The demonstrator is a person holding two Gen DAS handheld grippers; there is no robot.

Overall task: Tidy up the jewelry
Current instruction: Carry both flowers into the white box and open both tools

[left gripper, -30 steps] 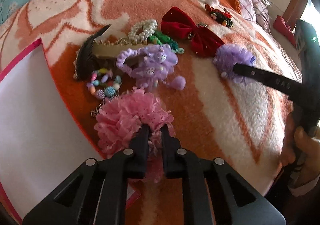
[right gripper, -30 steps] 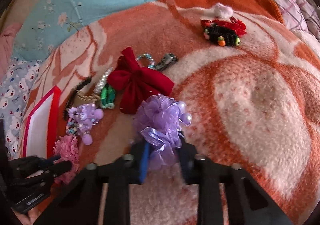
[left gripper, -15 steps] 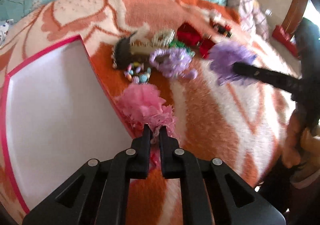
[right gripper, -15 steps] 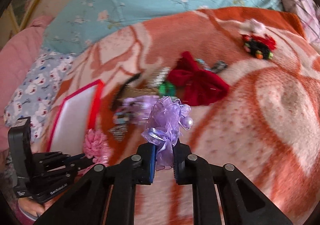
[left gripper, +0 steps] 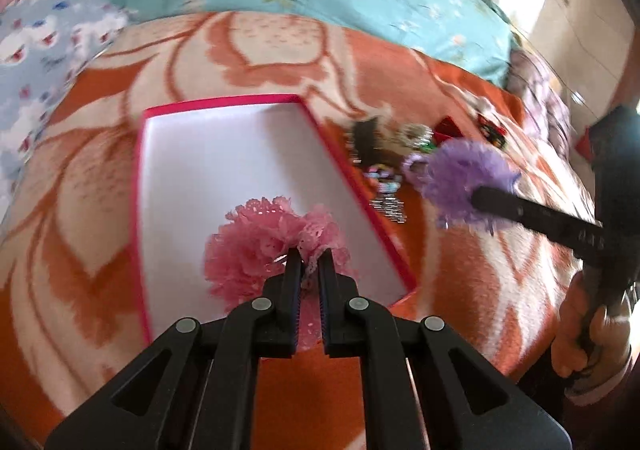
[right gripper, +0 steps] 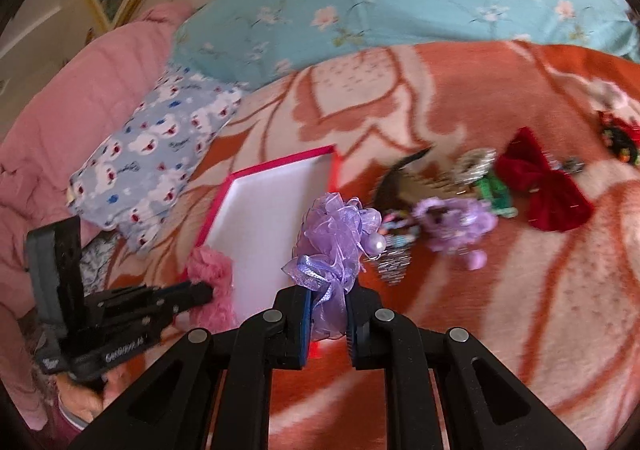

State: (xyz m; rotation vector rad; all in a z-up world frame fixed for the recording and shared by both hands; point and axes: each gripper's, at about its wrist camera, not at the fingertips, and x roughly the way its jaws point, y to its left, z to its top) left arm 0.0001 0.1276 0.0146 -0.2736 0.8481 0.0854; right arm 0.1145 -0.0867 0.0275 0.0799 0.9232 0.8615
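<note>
Left gripper angled down, jaws pinching pink lace scrunchie, frilly and ruffled, hanging over the white floor of the box: shallow, rectangular, pink-rimmed. Right gripper also angled down, clamped on purple organza flower, sheer ribbon loops with a pearl bead, off the box's right rim over the orange fleece blanket. Remaining pile on blanket right of box: lilac scrunchie, red velvet bow, beads; details blurred.

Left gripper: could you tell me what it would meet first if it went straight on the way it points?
Probably the white floor of the pink-rimmed box, since the left gripper holds the pink flower over it; depth is unclear.
</note>
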